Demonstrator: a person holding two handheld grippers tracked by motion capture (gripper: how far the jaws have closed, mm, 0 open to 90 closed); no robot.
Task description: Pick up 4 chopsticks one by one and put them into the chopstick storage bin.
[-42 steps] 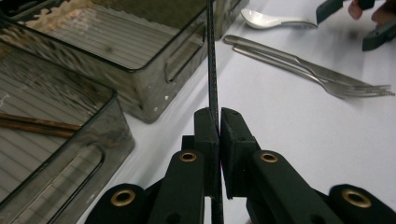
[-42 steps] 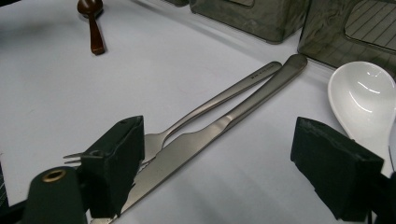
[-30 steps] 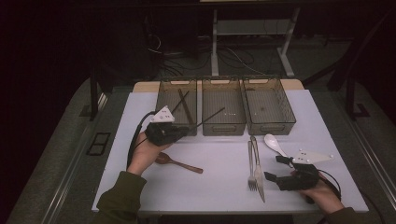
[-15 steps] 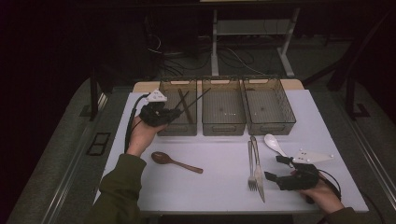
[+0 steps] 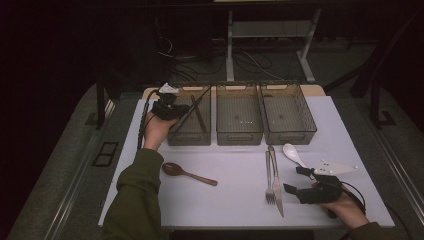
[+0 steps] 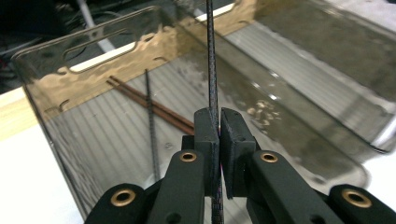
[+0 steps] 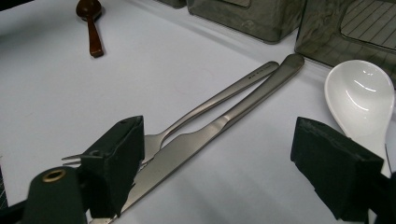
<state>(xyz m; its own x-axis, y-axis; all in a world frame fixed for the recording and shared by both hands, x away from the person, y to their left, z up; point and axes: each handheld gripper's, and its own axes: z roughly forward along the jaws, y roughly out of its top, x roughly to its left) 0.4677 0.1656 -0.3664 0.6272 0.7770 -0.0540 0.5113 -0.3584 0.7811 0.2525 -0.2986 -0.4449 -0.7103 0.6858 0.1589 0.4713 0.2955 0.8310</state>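
Left gripper (image 6: pixel 218 135): jaws clamped on a thin black chopstick (image 6: pixel 211 60), held over the leftmost bin (image 5: pixel 189 136).
Black chopstick: runs up between the jaws, above the bin's ribbed floor.
Bin contents: a brown pair of chopsticks (image 6: pixel 154 108) and another black stick (image 6: pixel 150 121).
Right gripper (image 7: pixel 219 158): jaws apart, low over the bench (image 5: pixel 230 200), nothing between them.
Near the right gripper: fork (image 7: pixel 219 100), knife (image 7: pixel 219 128), white spoon (image 7: pixel 362 98).
Wooden spoon (image 5: pixel 187 173): lies on the bench's left half.
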